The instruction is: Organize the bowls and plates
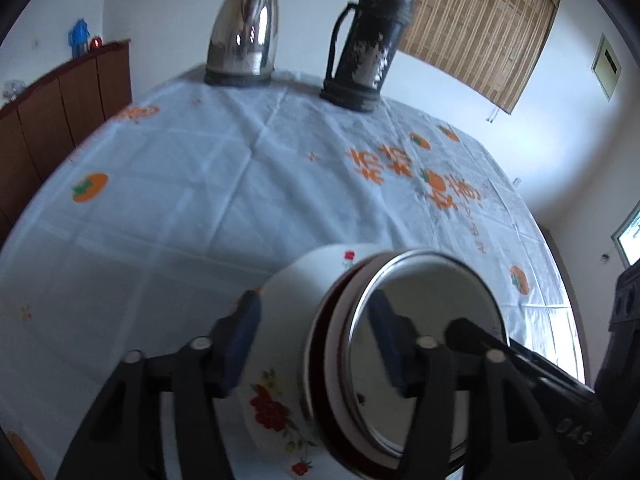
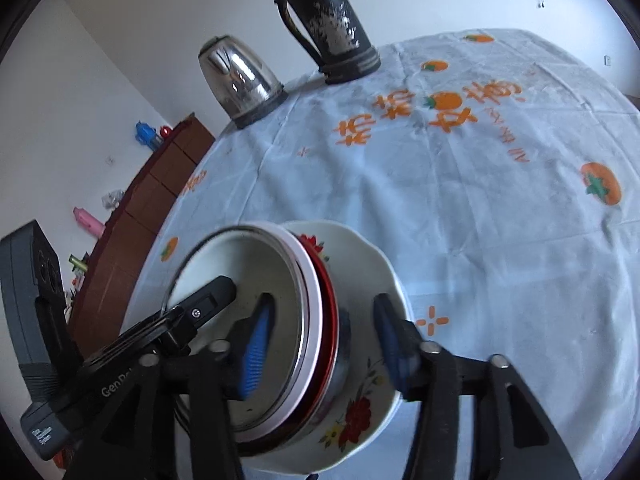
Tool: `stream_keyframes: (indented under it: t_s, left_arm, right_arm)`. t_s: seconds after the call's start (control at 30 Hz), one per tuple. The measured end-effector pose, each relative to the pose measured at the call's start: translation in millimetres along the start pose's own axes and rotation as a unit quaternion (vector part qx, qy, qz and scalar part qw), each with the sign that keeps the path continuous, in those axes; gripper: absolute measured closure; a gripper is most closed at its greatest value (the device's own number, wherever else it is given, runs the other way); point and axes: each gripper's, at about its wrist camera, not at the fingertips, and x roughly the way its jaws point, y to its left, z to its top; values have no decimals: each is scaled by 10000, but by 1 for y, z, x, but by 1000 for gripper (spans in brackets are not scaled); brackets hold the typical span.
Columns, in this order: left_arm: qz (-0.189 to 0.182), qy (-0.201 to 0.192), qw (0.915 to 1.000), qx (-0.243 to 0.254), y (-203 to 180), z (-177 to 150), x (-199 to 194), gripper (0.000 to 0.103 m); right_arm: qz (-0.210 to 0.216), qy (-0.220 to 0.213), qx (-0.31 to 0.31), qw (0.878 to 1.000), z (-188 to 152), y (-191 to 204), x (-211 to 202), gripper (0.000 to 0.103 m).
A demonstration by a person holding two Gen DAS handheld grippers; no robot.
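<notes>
A stack of dishes is held tilted on edge above the table between both grippers: a white floral bowl (image 1: 280,320) outermost, a red-rimmed dish (image 1: 320,360) nested in it, and a steel-rimmed bowl (image 1: 424,320) innermost. My left gripper (image 1: 316,340) is shut on the stack, one blue pad under the floral bowl, the other inside the steel bowl. My right gripper (image 2: 324,344) is shut on the opposite rim of the same stack: floral bowl (image 2: 372,408), steel-rimmed bowl (image 2: 248,264). Each gripper shows in the other's view.
A round table with a white cloth (image 1: 200,200) printed with orange fruit. A steel kettle (image 1: 244,36) and a dark thermos flask (image 1: 368,40) stand at its far edge. A brown cabinet (image 1: 60,108) lines the wall to the left.
</notes>
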Motion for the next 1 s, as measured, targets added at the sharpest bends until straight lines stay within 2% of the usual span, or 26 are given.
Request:
stream_keyframes:
  t_s: [0.03, 0.1, 0.2, 0.5, 0.67, 0.87, 1.0]
  left_arm:
    - [84, -121, 9999, 21, 1, 1, -6, 23]
    - [214, -418, 9989, 79, 1, 2, -19, 13]
    - [266, -693, 9969, 250, -3, -1, -34, 3]
    - [636, -1236, 9880, 675, -11, -23, -55, 0]
    - [725, -1284, 9860, 781, -12, -39, -65, 0]
    - [622, -1535, 9826, 844, -13, -58, -87, 0]
    - [658, -1598, 9811, 870, -10, -64, -97, 0]
  right_arm:
    - [-74, -87, -30, 9999, 0, 1, -5, 33]
    - [-164, -232, -66, 9996, -1, 1, -14, 30]
    - [-141, -407, -1, 9991, -4, -1, -25, 30]
    - [-581, -1205, -350, 9904, -29, 8, -59, 30]
    - [-849, -1789, -473, 9791, -50, 14, -85, 30]
    - [-882, -2388, -717, 9644, -73, 28, -115, 24]
    - [-853, -2606, -821, 9582, -88, 39, -131, 15]
